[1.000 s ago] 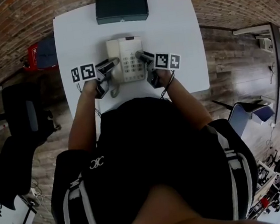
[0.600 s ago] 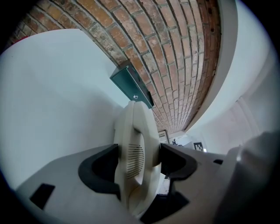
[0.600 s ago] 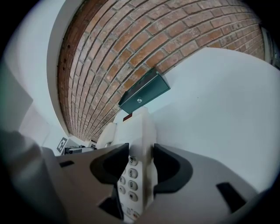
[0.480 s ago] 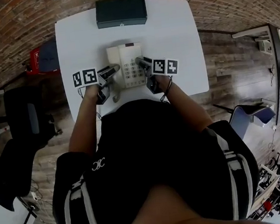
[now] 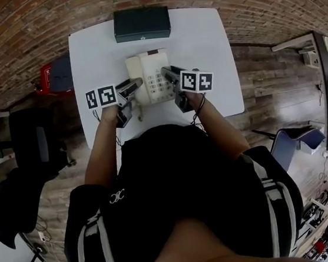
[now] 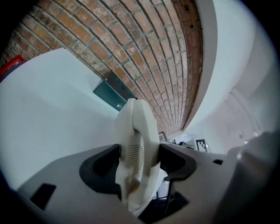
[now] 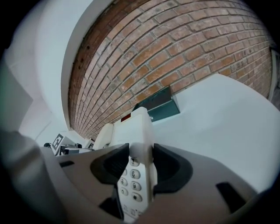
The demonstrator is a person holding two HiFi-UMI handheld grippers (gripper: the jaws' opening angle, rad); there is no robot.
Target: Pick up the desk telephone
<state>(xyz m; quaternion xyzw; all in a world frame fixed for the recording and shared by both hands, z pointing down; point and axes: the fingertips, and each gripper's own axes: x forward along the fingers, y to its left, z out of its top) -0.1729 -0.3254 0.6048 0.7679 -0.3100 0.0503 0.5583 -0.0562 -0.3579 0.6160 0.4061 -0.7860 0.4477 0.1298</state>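
Observation:
The cream desk telephone (image 5: 150, 76) is over the middle of the white table (image 5: 92, 53), clamped from both sides. My left gripper (image 5: 135, 85) is shut on its handset side, and the vented cream casing (image 6: 134, 151) fills the gap between the dark pads (image 6: 103, 168). My right gripper (image 5: 168, 73) is shut on the keypad side, where number keys (image 7: 133, 183) show between its pads (image 7: 168, 168). Both sets of jaws have just been closing a little on the phone. In the left gripper view (image 6: 138, 164) and the right gripper view (image 7: 141, 168) the phone hangs above the tabletop.
A dark green box (image 5: 141, 23) stands at the table's far edge against the brick wall, also seen as the box (image 6: 113, 92) and the box (image 7: 159, 103). A red item (image 5: 41, 74) and a black chair (image 5: 35, 143) are left of the table; a blue chair (image 5: 289, 136) is right.
Both grippers have risen together with the telephone held between them. It has come off the tabletop and looks slightly larger in the head view.

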